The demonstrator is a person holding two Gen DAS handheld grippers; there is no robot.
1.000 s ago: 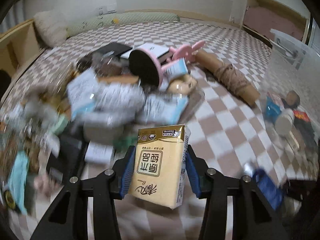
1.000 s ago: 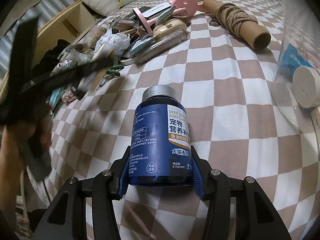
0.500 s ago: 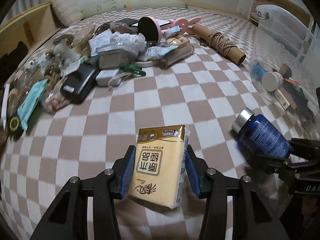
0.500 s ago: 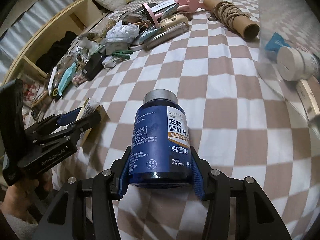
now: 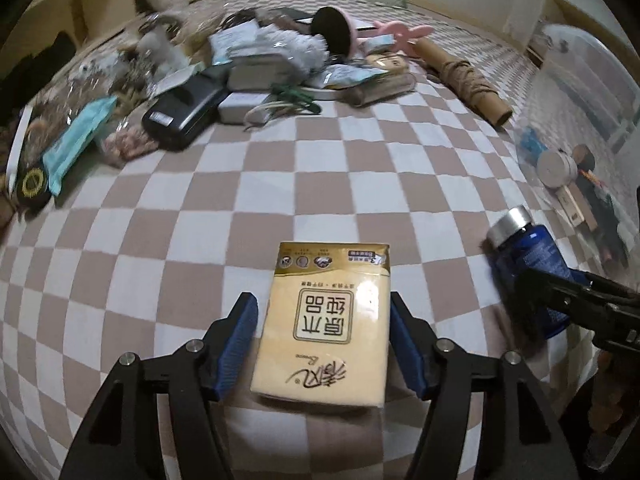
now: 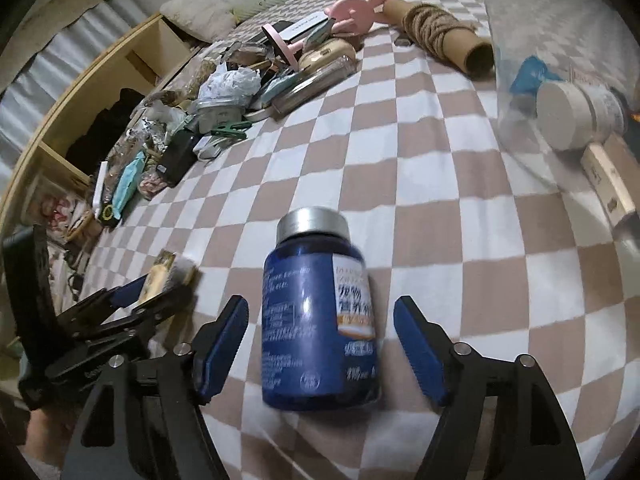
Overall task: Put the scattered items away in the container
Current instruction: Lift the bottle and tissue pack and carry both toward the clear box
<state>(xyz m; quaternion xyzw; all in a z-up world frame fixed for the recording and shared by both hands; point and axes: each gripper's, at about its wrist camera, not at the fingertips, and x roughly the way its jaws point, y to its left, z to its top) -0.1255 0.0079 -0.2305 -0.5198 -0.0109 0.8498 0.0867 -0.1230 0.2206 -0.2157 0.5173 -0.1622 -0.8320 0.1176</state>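
A yellow tissue pack (image 5: 328, 320) lies on the checkered bedspread (image 5: 248, 192) between the jaws of my left gripper (image 5: 322, 304). Those jaws are opening, with a gap showing at the left pad. A blue bottle (image 6: 316, 328) with a silver cap lies on its side between the jaws of my right gripper (image 6: 322, 304). These are opening too, with clear space on both sides of the bottle. The two grippers sit side by side, and the blue bottle (image 5: 524, 256) also shows in the left wrist view. A clear plastic container (image 5: 580, 92) stands at the right.
A heap of scattered items fills the far left: a black case (image 5: 180, 112), a teal packet (image 5: 76, 144), a green clip (image 5: 296, 98), a pink rabbit toy (image 5: 400, 34) and a twine-wrapped cardboard tube (image 5: 464, 76). A white jar (image 6: 572, 116) lies in the container. A wooden shelf (image 6: 100, 92) borders the bed.
Both grippers have spread their jaws off the tissue pack and the bottle, which now rest on the bedspread. The left gripper swung away from the heap and came down beside the right one.
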